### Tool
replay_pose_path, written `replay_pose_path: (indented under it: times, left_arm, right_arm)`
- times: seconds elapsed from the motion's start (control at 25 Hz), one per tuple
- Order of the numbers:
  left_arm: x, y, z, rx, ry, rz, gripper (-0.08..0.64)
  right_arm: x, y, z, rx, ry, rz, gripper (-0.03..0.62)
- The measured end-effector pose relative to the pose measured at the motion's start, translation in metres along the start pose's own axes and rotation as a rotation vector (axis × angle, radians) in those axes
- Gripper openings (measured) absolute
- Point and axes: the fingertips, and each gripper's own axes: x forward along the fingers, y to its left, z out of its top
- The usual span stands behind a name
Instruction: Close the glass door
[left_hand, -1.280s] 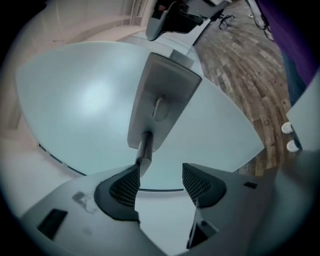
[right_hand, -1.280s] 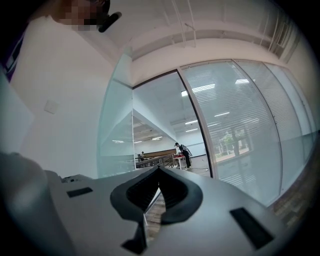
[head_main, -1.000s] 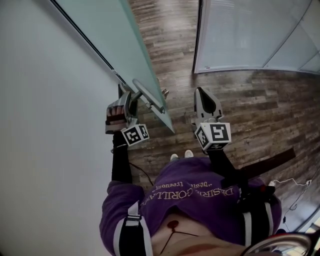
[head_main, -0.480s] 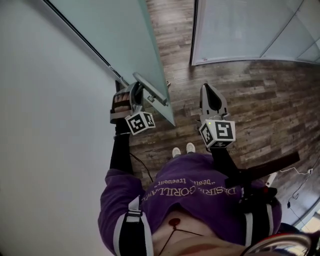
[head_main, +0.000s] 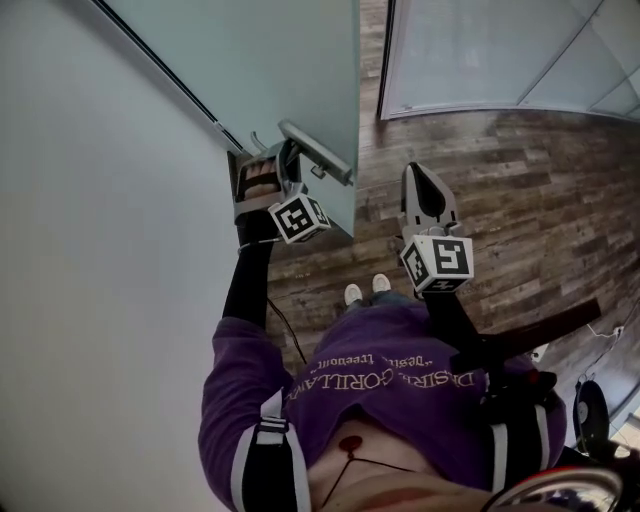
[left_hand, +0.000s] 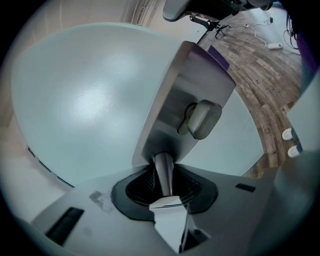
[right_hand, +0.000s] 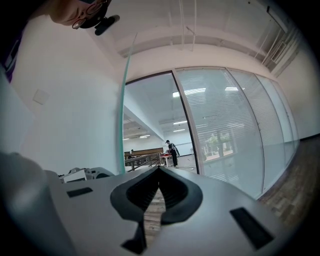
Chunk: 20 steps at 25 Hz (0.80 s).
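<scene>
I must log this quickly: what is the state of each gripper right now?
Left gripper: just closed on the silver metal lever handle of the frosted glass door.
Right gripper: closed, holding nothing.

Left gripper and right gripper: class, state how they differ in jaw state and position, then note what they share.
The left gripper's jaws have just closed onto the door handle; the right gripper's jaws are shut on nothing. The left gripper is up against the glass door; the right gripper is apart from the door, above the wood floor. Both are the same grey two-jaw design.
</scene>
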Motion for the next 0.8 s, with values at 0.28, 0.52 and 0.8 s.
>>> replay_pose_path:
  times: [0.28, 0.52, 0.8]
  left_arm:
    - [0.024, 0.004, 0.020, 0.001, -0.035, -0.018, 0.103]
    - [0.033, 0.003, 0.035, 0.003, -0.049, -0.050, 0.103]
    - [0.061, 0.003, 0.060, -0.012, -0.072, -0.126, 0.104]
  right_arm:
    - [0.001, 0.003, -0.005, -0.016, 0.017, -0.033, -0.003]
    - [0.000, 0.001, -0.008, -0.019, 0.025, -0.029, -0.003]
    - [0.031, -0.017, 0.008, -0.028, -0.013, 0.025, -0.003]
